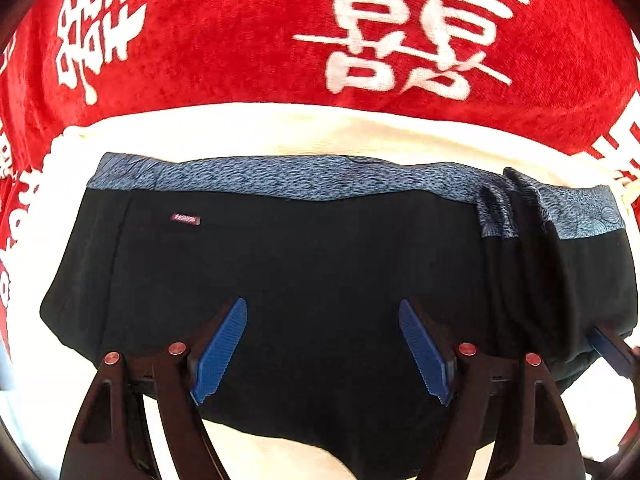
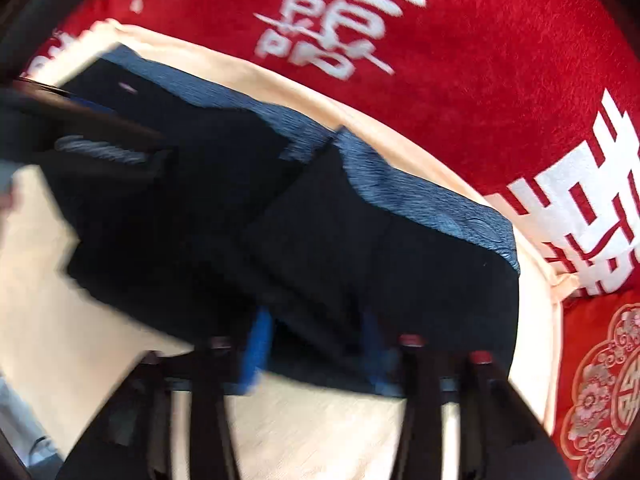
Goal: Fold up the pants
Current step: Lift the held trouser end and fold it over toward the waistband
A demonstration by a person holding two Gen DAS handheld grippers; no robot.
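While both grippers hang above the work surface, a red blanket with large white characters covers the whole background. A cream cloth lies on the blanket and carries the garment.

The pants lie flat on the cream cloth, folded into a compact black block. The mottled blue waistband runs along the far edge of the block. Near the right end, the fabric is bunched into a raised fold that crosses the waistband. A small pink label sits on the black fabric just below the waistband, toward the left end.

The left gripper points down over the near half of the pants. Its blue pads stand wide apart, with nothing clamped between them.

The right gripper appears blurred in its own view, over the near edge of the pants at the right end. Its fingers stand apart; no fabric is pinched between them. One blue fingertip of the right gripper is visible at the right edge of the left wrist view, beside the bunched fold.
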